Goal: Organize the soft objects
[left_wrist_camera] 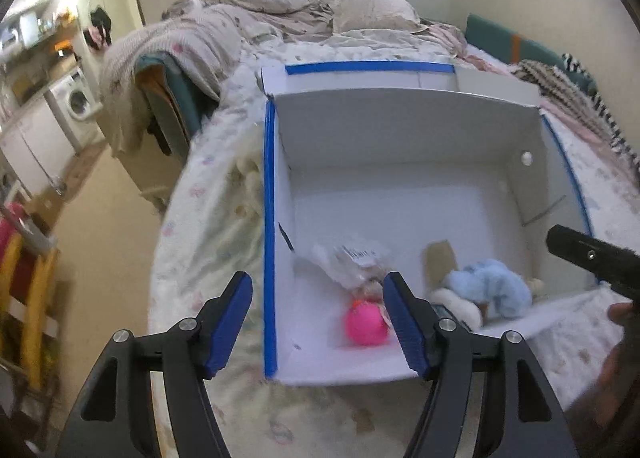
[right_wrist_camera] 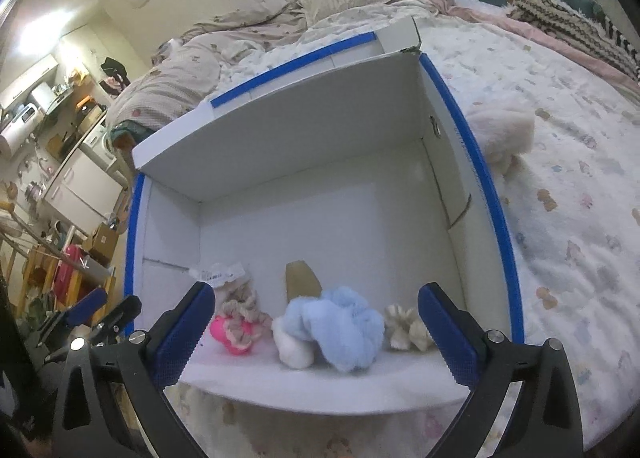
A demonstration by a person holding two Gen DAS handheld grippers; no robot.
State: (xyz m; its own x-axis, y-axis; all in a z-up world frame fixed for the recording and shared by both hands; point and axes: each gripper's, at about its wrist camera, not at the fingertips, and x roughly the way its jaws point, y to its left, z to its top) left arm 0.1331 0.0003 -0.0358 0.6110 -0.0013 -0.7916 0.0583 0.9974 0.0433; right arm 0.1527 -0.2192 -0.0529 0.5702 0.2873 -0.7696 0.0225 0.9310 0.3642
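Observation:
A white cardboard box (left_wrist_camera: 400, 129) with blue-taped edges stands open on the bed. At its near end lie a pink toy (left_wrist_camera: 366, 324), a fluffy light-blue soft toy (left_wrist_camera: 492, 292) and a tagged plastic packet (left_wrist_camera: 352, 262). My left gripper (left_wrist_camera: 320, 324) hangs open above the box's near left corner, nothing between its pads. In the right wrist view the box (right_wrist_camera: 300, 137) fills the middle. My right gripper (right_wrist_camera: 318, 334) stands wide open above the light-blue toy (right_wrist_camera: 340, 326), not touching it. The pink toy (right_wrist_camera: 228, 332) lies to its left, and a beige ruffled piece (right_wrist_camera: 408, 328) to its right.
A cream plush (right_wrist_camera: 504, 133) lies on the patterned bedspread (right_wrist_camera: 560, 217) just outside the box's right wall. Crumpled quilts and a pillow (left_wrist_camera: 372, 5) sit at the head of the bed. The floor (left_wrist_camera: 100, 258) drops off left of the bed, with a washing machine (left_wrist_camera: 78, 101) beyond.

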